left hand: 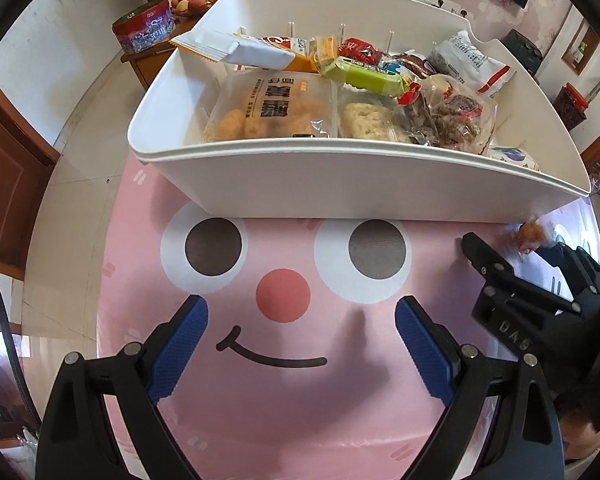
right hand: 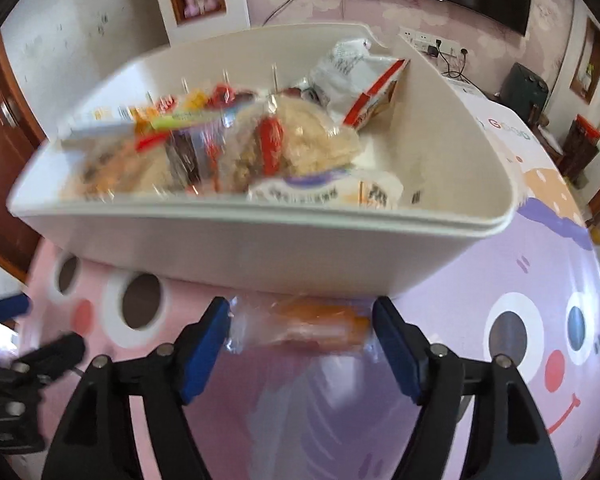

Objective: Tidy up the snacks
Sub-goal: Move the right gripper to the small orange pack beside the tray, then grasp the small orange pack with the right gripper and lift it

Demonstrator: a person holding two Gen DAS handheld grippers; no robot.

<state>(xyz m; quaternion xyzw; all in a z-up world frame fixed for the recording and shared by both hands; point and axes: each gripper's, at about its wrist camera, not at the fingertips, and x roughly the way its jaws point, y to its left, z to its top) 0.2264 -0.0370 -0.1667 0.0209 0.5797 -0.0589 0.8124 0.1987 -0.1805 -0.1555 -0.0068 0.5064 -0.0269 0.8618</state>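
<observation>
Right tool (right hand: 300,332): jaws stand apart, with a clear-wrapped orange snack (right hand: 300,326) between the blue pads (right hand: 204,344). The pads sit at the wrapper ends; the picture is blurred, so whether they press on it cannot be told.
Right tool attitude: angled down at the worktop (right hand: 540,248), just in front of the bin's near wall.
Probable reason: the snack lies low beside the wall, so the jaws straddle it lengthwise. This reads as either a pick-up or a release.
Left tool (left hand: 300,344): jaws apart, nothing between the pads (left hand: 180,344). It hangs over the pink cartoon face printed on the worktop cover.
Probable reason: it waits clear of the right tool's working area.
Task item location: the orange snack is on the worktop outside the bin, close to its front wall. It also shows in the left wrist view beyond the right tool's fingers.
White bin (left hand: 340,184): open-topped, with thin dividers at the back, already holding many packets.
Contents: tan pastry bag (left hand: 268,108), green bar (left hand: 364,74), white packet with red edge (left hand: 472,60).
Readable writing: Chinese characters on the pastry bag, not legible enough to transcribe; "DAS" moulded on the right tool body; "GOOD" printed on the worktop cover (right hand: 508,126).
Background: red tin (left hand: 146,26) and fruit bowl (left hand: 194,0) on a wooden cabinet, well apart from the bin.
</observation>
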